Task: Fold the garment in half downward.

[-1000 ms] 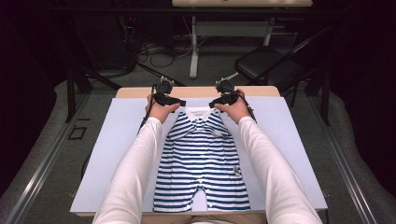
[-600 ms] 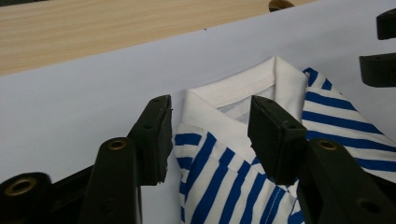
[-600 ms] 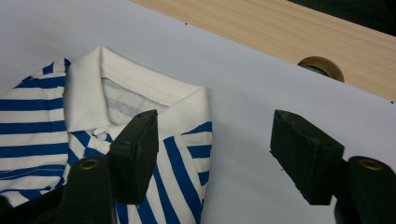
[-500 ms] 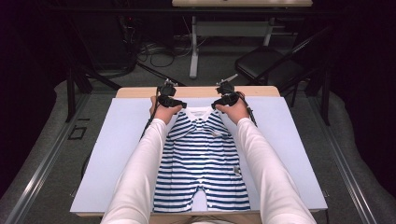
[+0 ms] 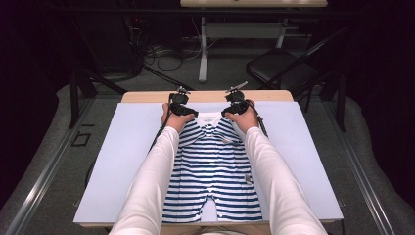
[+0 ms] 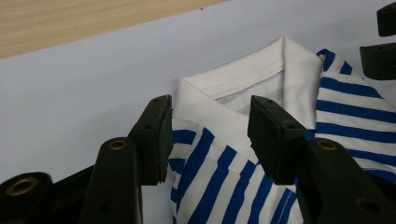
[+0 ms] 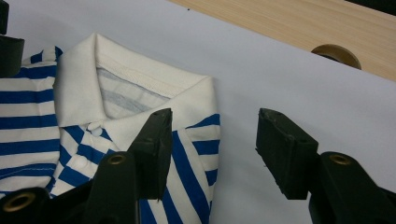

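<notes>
— What's closest to you?

— My two sleeves, running up from the near edge over the striped romper (image 5: 213,171). It lies flat on its back on the pale sheet (image 5: 122,161) that covers the counter (image 5: 205,96), legs toward me, white collar (image 5: 209,117) at the far end.

— And your left claw?

— My left claw (image 5: 181,110) sits at the romper's left shoulder, next to the collar. In the left gripper view the jaws straddle the shoulder edge: one stands over the bare sheet just off the cloth, the other over the stripes below the collar (image 6: 261,79). They have just been closing, with shoulder cloth between them, but there is a gap and the pads are not pinching yet.

— The right one?

— My right claw (image 5: 236,108) is at the other shoulder. In the right gripper view one jaw rests over the stripes beside the collar (image 7: 140,88), the other over plain sheet past the cloth's edge. These jaws have also been closing around the shoulder, and they stand apart, gripping nothing.

— Beyond that?

— A strip of bare wood at the counter's far edge, then a dark floor with cables (image 5: 161,56) and a chair (image 5: 281,68).
</notes>
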